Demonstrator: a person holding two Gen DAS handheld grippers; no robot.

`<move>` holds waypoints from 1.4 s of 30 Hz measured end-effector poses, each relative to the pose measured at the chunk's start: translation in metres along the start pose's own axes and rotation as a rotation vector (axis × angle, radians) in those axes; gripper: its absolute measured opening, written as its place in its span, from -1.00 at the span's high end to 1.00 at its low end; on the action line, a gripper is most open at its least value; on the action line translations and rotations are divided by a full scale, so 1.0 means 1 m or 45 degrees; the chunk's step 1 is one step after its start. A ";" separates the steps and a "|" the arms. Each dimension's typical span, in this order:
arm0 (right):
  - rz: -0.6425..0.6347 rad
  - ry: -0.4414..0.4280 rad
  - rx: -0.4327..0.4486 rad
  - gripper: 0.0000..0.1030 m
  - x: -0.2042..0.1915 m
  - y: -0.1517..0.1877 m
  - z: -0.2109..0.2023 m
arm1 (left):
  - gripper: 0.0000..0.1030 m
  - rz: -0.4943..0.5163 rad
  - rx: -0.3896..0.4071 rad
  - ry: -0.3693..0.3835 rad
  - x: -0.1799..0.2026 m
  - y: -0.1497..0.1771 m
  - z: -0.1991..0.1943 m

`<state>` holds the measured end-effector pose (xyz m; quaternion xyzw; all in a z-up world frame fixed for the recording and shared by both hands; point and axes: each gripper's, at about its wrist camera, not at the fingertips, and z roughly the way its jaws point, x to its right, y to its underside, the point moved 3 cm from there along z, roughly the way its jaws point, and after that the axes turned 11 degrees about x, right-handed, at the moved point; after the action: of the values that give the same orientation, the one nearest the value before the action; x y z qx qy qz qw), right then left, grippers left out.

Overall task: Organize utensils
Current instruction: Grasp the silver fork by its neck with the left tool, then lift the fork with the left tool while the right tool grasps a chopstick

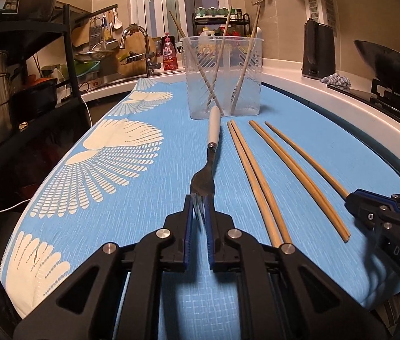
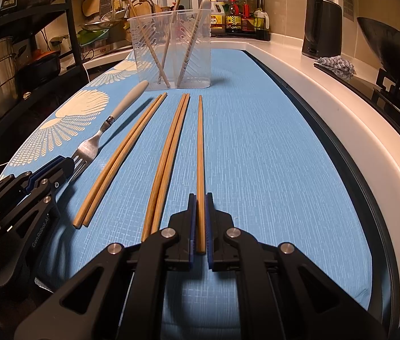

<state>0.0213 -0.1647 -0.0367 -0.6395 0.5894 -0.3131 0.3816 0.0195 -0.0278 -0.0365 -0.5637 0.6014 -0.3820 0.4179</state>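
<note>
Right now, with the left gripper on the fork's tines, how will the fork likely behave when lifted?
The fork looks stiff, being metal. Held by the left gripper at the tines, with the long white handle far out front, it will probably droop or pivot. The smooth tines may slip between the pads. On the cloth it seems unlikely to roll.

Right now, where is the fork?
The fork lies on the blue mat, left of the loose chopsticks, handle pointing at the clear plastic holder; the left hand-held gripper is shut on its tines.
</note>
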 end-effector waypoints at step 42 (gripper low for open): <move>0.001 -0.001 -0.002 0.88 0.002 -0.001 0.000 | 0.96 -0.061 -0.022 -0.118 -0.026 0.001 0.002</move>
<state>0.0218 -0.1662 -0.0356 -0.6397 0.5898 -0.3123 0.3813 0.0210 -0.0021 -0.0362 -0.5986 0.5709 -0.3602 0.4313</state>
